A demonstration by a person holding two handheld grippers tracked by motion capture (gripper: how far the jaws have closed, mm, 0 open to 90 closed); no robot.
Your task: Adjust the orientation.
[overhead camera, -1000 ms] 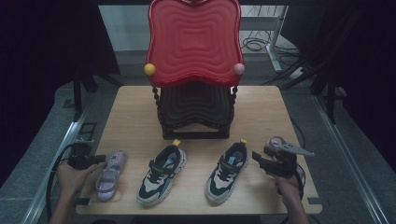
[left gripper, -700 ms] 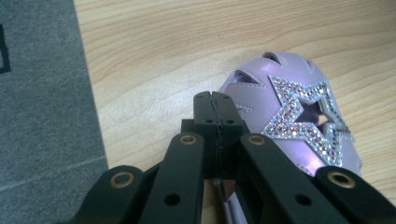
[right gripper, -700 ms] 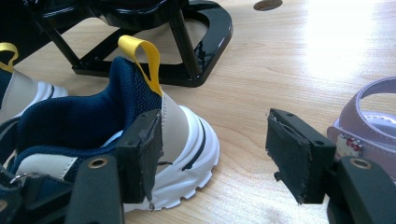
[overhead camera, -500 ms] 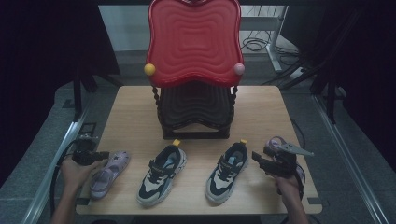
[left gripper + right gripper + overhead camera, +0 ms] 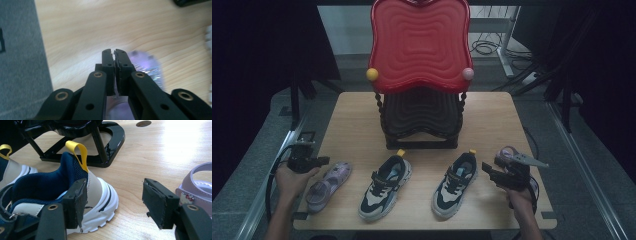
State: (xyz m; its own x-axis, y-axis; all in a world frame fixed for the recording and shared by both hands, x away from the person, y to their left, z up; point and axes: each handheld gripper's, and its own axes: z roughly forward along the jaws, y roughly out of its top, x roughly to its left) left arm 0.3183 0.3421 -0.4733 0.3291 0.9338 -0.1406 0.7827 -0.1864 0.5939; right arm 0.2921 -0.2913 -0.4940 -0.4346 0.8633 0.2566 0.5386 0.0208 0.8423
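The left hand-held gripper, jaws nearly closed and just easing apart, hovered beside a lilac child's sandal; the right hand-held gripper stood released beside a navy-and-white sneaker.

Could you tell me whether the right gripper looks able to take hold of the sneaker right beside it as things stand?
Probably yes. The right gripper has its jaws wide open, and the right-hand sneaker sits just at its left jaw with its heel toward it. Bare table lies between; the purple sandal on the other side is clear of the path.
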